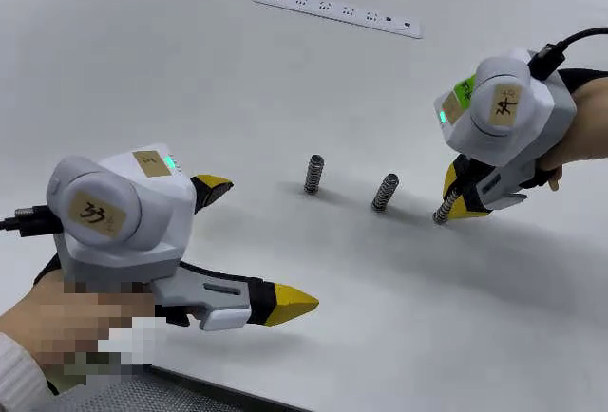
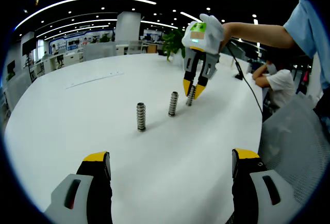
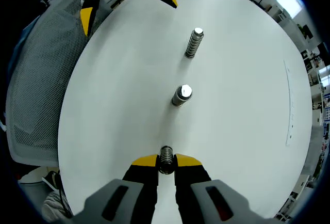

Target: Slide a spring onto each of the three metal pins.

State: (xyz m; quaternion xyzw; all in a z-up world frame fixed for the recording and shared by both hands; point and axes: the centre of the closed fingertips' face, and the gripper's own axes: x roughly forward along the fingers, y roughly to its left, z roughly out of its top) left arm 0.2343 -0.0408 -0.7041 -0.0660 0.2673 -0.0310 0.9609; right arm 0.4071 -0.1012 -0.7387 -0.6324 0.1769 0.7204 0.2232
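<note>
Bright overhead ceiling lights — soft shadows on table (image 1: 285, 70) — fisheye edges warped.

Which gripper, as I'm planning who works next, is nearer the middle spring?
Right. The right gripper is beside the middle spring, fingers shut on the neighbouring spring; the left gripper hangs open, much farther off.

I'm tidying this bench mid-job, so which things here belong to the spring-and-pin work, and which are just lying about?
In the job:
first spring, on its pin
middle spring, on its pin
held spring, clamped in the right gripper
left gripper, open

Lying about:
power strip
mesh chair
</note>
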